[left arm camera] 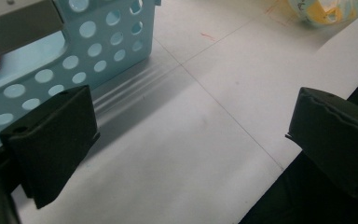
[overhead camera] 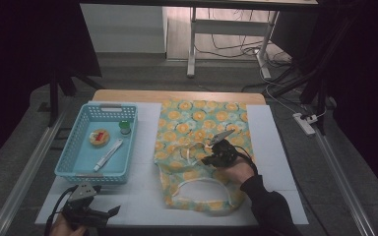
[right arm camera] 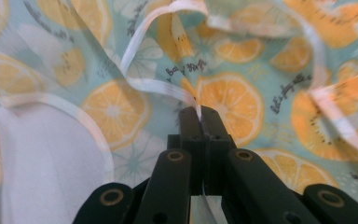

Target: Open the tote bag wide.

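The right gripper (overhead camera: 211,146) has its two black fingers (right arm camera: 200,122) pressed together on the white trimmed edge (right arm camera: 161,87) of a pale green cloth garment printed with orange slices (overhead camera: 197,128). In the right gripper view the thin white band runs up from between the fingertips and curls away above and to their left, and the pinched fabric is raised into folds just beyond them. Bare white surface shows to the left of the fingers through an opening of the garment. The garment lies spread on the white-covered desk (overhead camera: 275,147), with its wide white-trimmed opening (overhead camera: 202,189) nearer the person than the fingers.

The left gripper (overhead camera: 109,212) rests low at the near edge of the desk, its black fingers (left arm camera: 51,140) standing wide apart with nothing between them but the bare white surface. Just beyond its left finger stands a light blue perforated plastic basket (overhead camera: 69,162), close but not touching. In the basket lie a white tube (overhead camera: 108,154), a round tan disc with a red mark (overhead camera: 99,137) and a small green-topped jar (overhead camera: 124,128). A corner of the garment shows far ahead of the left gripper's right finger.
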